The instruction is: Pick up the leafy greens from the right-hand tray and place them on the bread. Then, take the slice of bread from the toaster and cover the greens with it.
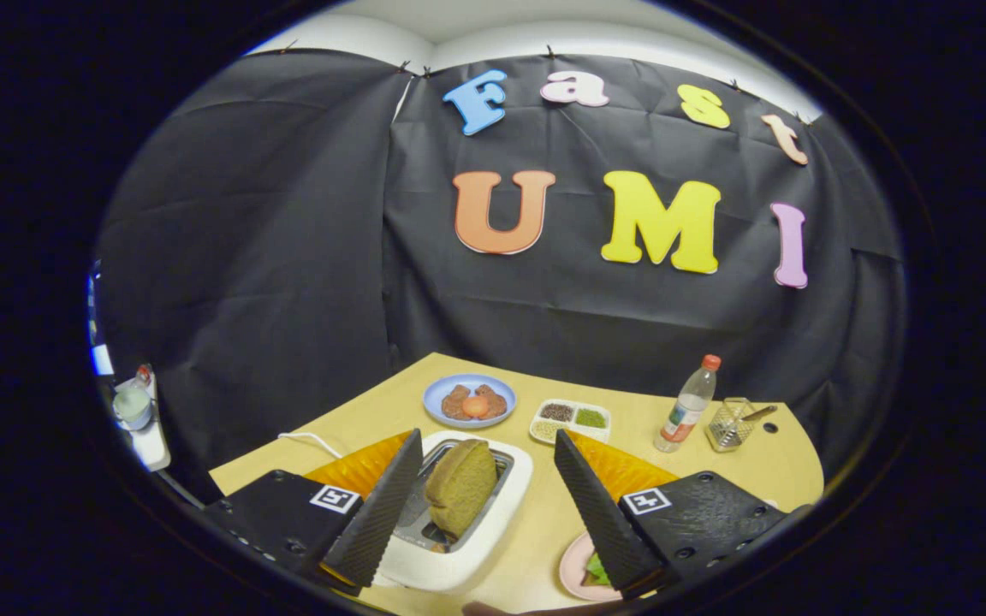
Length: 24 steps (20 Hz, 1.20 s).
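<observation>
— Where's your gripper [484, 505]?

— Fingers spread wide, holding nothing. The bread slice [461, 486] stands upright in the white toaster [493, 547] between them, nearer my left finger [377, 513].

— And the greens?

— On the pink plate [574, 569], under my right finger [600, 513]. Beyond sit a blue plate [437, 395] and a bottle [686, 404].

— Next?

— I'd shift left and straddle the slice's flat faces.

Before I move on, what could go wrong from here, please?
The gripper is open, holding nothing, with the bread slice in the white toaster between its jaws.
1. The slice leans in its slot, so the jaws may close unevenly and crush it.
2. The left finger sits beside the toaster rim and could knock it.
3. The pink plate with greens lies under the right finger.
</observation>
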Each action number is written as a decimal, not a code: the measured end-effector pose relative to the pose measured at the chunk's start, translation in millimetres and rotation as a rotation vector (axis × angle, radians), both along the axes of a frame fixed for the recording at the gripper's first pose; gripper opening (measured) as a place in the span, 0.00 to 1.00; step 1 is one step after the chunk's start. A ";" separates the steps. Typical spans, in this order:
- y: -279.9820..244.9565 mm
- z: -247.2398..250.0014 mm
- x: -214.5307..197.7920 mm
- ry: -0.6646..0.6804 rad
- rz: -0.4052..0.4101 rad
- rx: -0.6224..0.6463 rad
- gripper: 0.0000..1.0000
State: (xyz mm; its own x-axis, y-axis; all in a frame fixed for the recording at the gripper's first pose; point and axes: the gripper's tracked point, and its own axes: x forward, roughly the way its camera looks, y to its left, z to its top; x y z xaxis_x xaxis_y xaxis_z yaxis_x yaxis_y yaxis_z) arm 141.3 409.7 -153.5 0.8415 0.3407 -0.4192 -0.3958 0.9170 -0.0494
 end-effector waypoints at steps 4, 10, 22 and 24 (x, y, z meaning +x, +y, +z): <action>13.0 -23.8 13.7 0.047 -0.068 -0.002 0.95; 19.7 -50.9 30.1 0.073 -0.187 -0.086 0.95; 17.2 -50.8 23.6 0.172 -0.243 -0.062 0.13; 18.8 -35.2 20.9 0.155 -0.240 -0.047 0.13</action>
